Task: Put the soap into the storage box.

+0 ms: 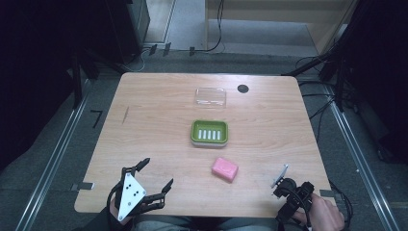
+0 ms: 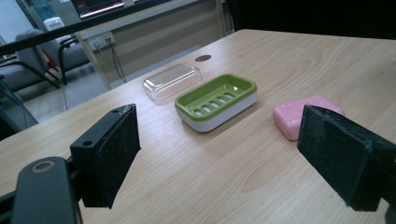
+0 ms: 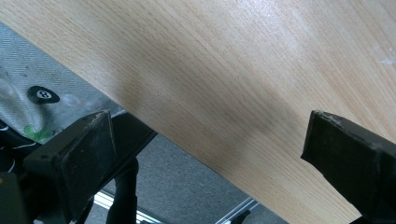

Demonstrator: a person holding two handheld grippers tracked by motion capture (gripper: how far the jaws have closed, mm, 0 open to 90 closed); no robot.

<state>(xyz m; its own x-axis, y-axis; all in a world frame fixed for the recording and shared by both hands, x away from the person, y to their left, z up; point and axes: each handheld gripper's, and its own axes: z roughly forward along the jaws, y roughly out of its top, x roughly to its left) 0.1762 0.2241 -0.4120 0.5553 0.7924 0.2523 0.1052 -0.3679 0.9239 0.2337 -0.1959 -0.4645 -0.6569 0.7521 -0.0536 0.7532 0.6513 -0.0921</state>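
1. Soap (image 1: 224, 169): a pink bar, lying flat on the table (image 1: 159, 96), a little toward the near right corner and well apart from both grippers.
2. Just behind it, near the middle of the tabletop, stands the green dish (image 1: 209, 133) with white slots in its floor. Behind that, toward the far edge, lies the clear lid (image 1: 210, 97).
3. The left gripper (image 1: 156, 175) hovers over the near left corner. In the left gripper view its jaws are spread wide with nothing between them, and they look toward the soap (image 2: 299, 116) and the dish (image 2: 217, 100).
4. The right gripper (image 1: 284, 180) is at the near right corner, by the edge. In the right gripper view its jaws also stand wide apart and hold nothing; below them is the bare table (image 3: 243, 70) edge.
5. I think the bar is light and stiff enough for a firm pinch. It looks dry, but its smooth sides and rounded corners may let it slip out, and too hard a squeeze could mark it.
6. The best hold, in my view, is across the two long sides at the middle of the bar, with the pads flat against them. It lies turned a little against the table edges, so the gripper should turn to match it.
7. The dish is likely light plastic and may slide if the soap is pushed in; better to lower it from above.
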